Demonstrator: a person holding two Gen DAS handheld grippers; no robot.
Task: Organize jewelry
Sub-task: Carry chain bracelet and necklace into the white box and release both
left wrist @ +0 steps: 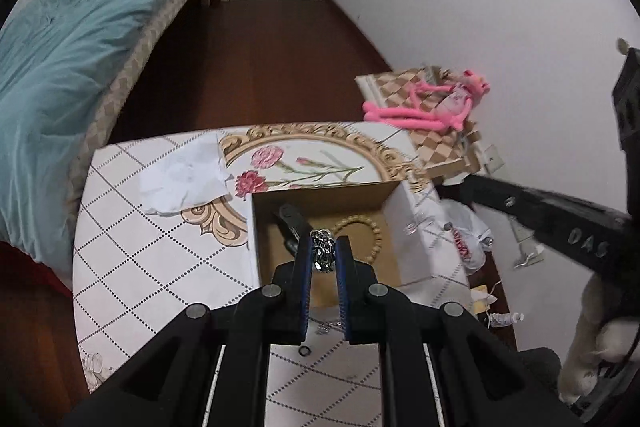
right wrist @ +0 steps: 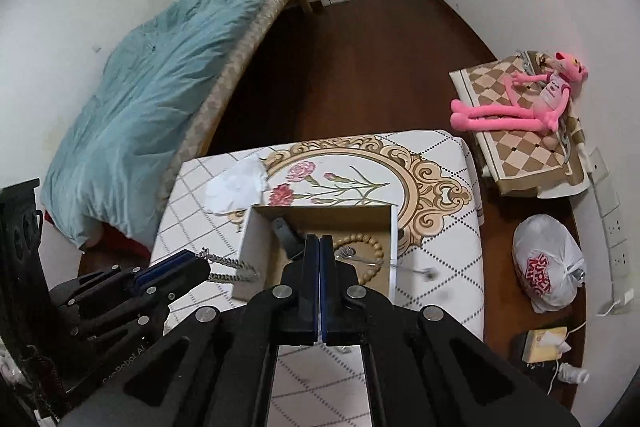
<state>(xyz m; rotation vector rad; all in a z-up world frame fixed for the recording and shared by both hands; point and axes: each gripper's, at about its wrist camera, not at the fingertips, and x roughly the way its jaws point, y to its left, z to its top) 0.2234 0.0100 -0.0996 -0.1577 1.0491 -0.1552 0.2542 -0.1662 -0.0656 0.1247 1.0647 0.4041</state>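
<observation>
Chain (left wrist: pixel 323 254) clamped in left hand-held gripper (left wrist: pixel 324 259) hangs over box (left wrist: pixel 320 195) edge.

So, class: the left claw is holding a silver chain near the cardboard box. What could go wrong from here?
1. The silver chain drapes across the wall of the cardboard box, so if the left claw lets go now, it may slide out onto the table.
2. Inside lie a bead bracelet and thin silver pieces; the chain could tangle with them.
3. The right claw hovers close by, and the two may bump.
</observation>
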